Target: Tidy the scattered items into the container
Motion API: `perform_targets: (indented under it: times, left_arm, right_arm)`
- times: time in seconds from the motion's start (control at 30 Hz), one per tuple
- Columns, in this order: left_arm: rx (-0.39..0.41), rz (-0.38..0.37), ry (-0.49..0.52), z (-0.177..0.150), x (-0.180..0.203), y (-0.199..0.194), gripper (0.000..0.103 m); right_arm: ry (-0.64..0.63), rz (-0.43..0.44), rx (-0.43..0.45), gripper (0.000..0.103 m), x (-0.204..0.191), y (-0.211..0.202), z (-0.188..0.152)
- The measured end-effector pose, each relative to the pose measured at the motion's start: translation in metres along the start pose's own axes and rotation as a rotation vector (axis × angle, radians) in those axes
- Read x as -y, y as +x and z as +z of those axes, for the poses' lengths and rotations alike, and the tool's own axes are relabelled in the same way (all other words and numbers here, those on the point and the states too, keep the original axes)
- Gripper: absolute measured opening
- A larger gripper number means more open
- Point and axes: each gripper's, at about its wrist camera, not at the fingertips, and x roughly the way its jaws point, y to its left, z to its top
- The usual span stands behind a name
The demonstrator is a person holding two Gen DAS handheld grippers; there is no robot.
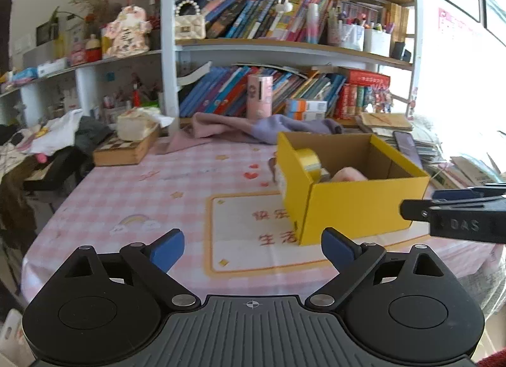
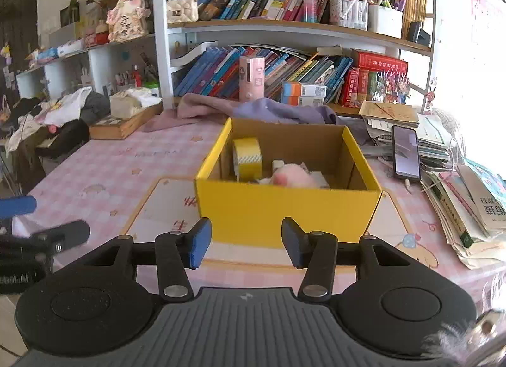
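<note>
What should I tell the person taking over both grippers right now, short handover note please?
Left gripper: open, empty, above the pink checked tablecloth, left of the yellow box.
Right gripper: open, empty, just in front of the box.
In the box: yellow tape roll leaning on the left wall, pink plush toy and a small white item I cannot identify.
Done: those items are in.
Left: something small lies on the cloth behind the box's left side; check it. The phone rests on the paper stack.
</note>
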Motion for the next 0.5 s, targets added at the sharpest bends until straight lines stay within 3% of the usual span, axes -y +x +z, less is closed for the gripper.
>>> perform_targets:
  times: [0.23, 0.5]
  left_arm:
    - [-0.044, 0.038, 0.016, -0.015, -0.009, -0.008, 0.097]
    - [-0.079, 0.027, 0.017, -0.025, -0.009, -0.012, 0.103]
  right_arm:
    - [0.017, 0.001, -0.022, 0.050, -0.015, -0.013, -0.020]
    - [0.028, 0.004, -0.056, 0.060, -0.021, -0.016, -0.033]
